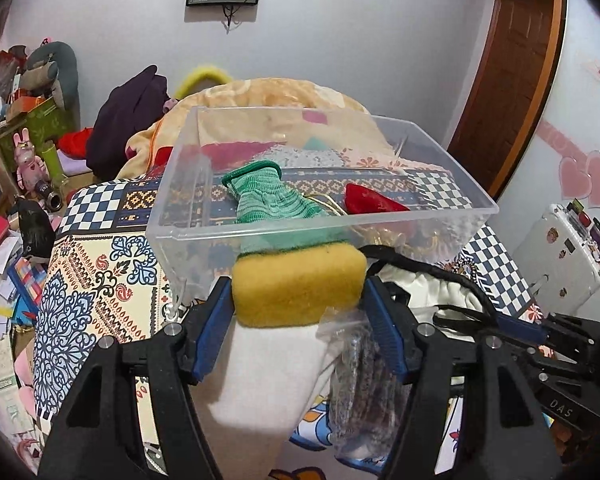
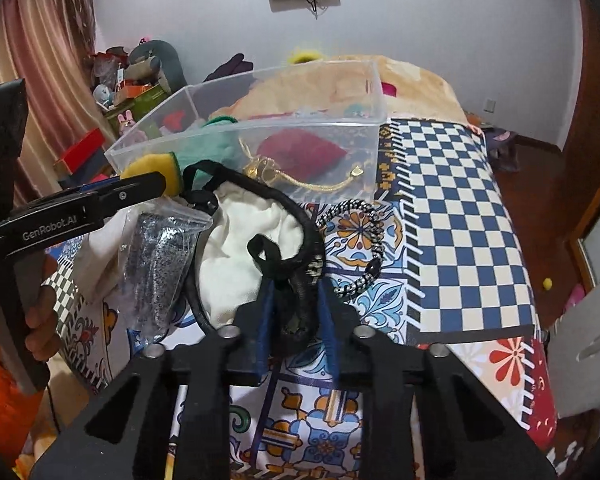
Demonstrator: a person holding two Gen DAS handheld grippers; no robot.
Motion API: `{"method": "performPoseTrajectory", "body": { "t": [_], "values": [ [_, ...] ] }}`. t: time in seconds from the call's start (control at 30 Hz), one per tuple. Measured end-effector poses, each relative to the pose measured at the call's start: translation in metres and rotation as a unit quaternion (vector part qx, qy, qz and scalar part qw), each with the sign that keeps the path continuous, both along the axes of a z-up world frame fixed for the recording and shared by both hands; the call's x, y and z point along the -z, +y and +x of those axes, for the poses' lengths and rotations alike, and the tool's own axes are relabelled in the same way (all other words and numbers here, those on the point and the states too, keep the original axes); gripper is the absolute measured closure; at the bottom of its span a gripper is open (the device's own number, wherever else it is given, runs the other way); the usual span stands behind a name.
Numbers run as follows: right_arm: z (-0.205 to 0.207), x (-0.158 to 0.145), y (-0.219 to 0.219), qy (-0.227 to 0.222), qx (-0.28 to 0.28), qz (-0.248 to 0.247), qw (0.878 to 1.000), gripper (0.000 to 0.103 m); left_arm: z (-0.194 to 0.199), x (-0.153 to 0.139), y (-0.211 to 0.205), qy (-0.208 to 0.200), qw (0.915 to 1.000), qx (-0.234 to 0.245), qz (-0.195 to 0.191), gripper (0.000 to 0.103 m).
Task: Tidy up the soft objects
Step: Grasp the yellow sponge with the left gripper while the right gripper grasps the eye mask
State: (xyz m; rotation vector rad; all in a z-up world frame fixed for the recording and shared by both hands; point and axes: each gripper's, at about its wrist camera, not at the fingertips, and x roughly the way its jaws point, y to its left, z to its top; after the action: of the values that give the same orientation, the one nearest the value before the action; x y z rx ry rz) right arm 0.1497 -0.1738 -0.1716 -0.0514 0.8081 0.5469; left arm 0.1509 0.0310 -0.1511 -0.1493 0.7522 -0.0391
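- Yellow foam sponge with a green scouring back [image 1: 300, 286] sits squeezed between the blue pads of the left gripper [image 1: 299, 300], fingers clamped on its two ends, right up against the near wall of the clear plastic storage bin [image 1: 452, 212].
- That bin rests on a bed spread with a patterned quilt of blue-and-white checks [image 2: 460, 220]; inside already lie a green knitted glove [image 1: 268, 196] and a red velvet pouch with gold cord [image 2: 300, 152].
- Over on the right, the right gripper [image 2: 296, 320] has its fingers closed on a black drawstring cord [image 2: 260, 192] belonging to a cream fabric bag [image 2: 236, 248], pinched near the cord's lower knot.
- Beside it wait a clear zip bag of speckled grey stuff [image 2: 160, 256] and a black-and-white braided bracelet [image 2: 360, 248], both just outside the bin.
- My read: the sponge is light and springy, so gripping across its ends suits it; it should drop cleanly over the rim.
- The bag looks limp and floppy; held by the cord alone it will likely dangle and swing, so the cord near the gathered mouth seems the steadier hold.
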Motion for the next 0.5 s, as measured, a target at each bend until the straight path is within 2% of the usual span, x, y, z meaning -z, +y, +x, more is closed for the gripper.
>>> {"method": "performPoseTrajectory", "body": {
  "t": [0.3, 0.5],
  "values": [
    [-0.010, -0.024, -0.007, -0.045, 0.001, 0.012, 0.999, 0.093, -0.001, -0.001, 0.001, -0.006, 1.0000, -0.001, -0.002, 0.046],
    [-0.015, -0.041, -0.011, -0.075, -0.001, 0.018, 0.997, 0.094, -0.018, -0.016, 0.005, -0.029, 0.9996, 0.000, -0.004, 0.047]
  ]
}}
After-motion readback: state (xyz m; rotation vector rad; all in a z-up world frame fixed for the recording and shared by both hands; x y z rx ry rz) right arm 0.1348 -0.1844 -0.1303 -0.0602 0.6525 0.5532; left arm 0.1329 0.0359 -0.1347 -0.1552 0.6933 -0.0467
